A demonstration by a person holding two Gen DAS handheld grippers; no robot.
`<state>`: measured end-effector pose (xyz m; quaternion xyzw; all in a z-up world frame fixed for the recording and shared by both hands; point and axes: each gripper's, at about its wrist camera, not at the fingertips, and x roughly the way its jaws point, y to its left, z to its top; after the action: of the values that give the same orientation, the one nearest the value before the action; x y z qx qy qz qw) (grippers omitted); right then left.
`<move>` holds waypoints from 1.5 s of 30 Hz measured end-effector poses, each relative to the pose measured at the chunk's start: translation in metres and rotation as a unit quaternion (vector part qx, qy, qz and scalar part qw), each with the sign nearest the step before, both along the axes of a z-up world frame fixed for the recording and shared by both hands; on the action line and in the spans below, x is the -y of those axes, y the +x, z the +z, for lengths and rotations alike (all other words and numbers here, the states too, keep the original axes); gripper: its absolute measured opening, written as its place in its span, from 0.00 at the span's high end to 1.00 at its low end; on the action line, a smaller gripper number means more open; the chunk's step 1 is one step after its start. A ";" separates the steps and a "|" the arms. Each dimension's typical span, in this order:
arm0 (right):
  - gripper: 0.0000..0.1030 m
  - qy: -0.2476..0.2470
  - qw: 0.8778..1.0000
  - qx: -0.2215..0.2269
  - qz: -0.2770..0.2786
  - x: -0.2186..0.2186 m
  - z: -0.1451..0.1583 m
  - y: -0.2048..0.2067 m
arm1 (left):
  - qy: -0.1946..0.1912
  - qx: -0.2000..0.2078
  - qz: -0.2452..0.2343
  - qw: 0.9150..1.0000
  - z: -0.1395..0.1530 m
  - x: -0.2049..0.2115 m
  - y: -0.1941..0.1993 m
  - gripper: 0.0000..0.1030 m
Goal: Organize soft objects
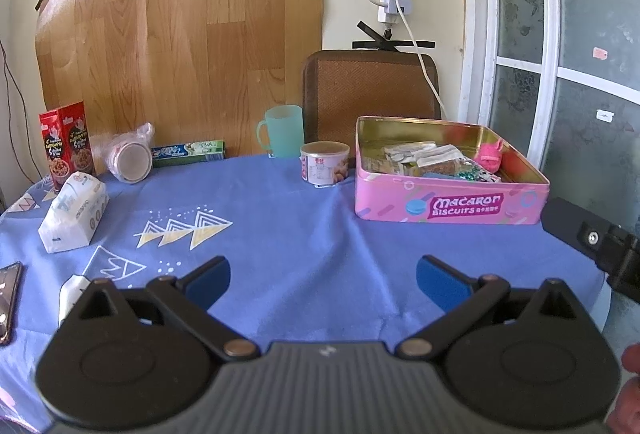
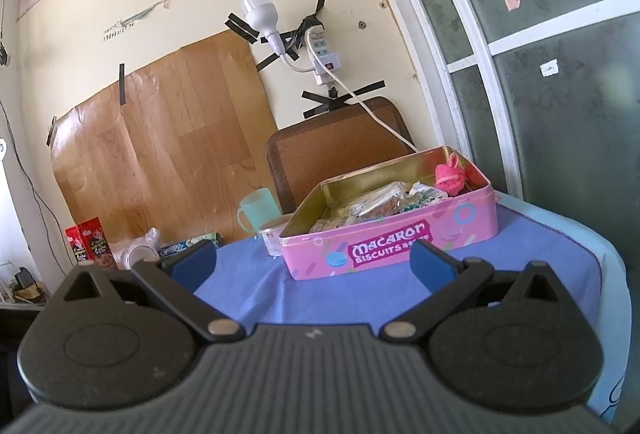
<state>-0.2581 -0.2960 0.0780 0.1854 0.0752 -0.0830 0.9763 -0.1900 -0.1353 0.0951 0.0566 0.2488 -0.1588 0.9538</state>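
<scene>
Currently both claws, left claw point(image 1: 323, 276) and right claw point(image 2: 314, 260), are hovering spread and empty; next, reaching the tissue pack point(image 1: 74, 212) near the counter's left edge for the pink tin point(image 1: 450, 208)

The tablecloth point(image 1: 304, 218) was blue with white and yellow triangle motifs. The biscuit tin point(image 1: 448, 202) was pink outside, gold inside. The mug point(image 1: 282, 130) was mint green. The cereal box point(image 1: 66, 142) was red.

Left tongs point(image 1: 323, 280): black linkage arms, brass-coloured rivets, blue pads point(image 1: 212, 280), round black hubs, ribbed grey body. Right tongs point(image 2: 314, 262) look the same, blue pads point(image 2: 434, 266) included.
</scene>
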 end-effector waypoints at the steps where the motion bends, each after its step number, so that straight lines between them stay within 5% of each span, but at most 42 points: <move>1: 0.00 0.000 1.000 -0.001 -0.001 0.000 0.000 0.000 | 0.001 0.000 0.000 1.000 0.000 0.001 0.000 0.00; 45: 0.00 -0.007 1.000 -0.010 0.008 -0.004 -0.003 0.003 | 0.005 -0.004 0.002 1.000 -0.002 0.001 0.003 0.00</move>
<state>-0.2550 -0.2921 0.0754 0.1772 0.0860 -0.0777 0.9773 -0.1874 -0.1361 0.0934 0.0601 0.2531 -0.1561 0.9529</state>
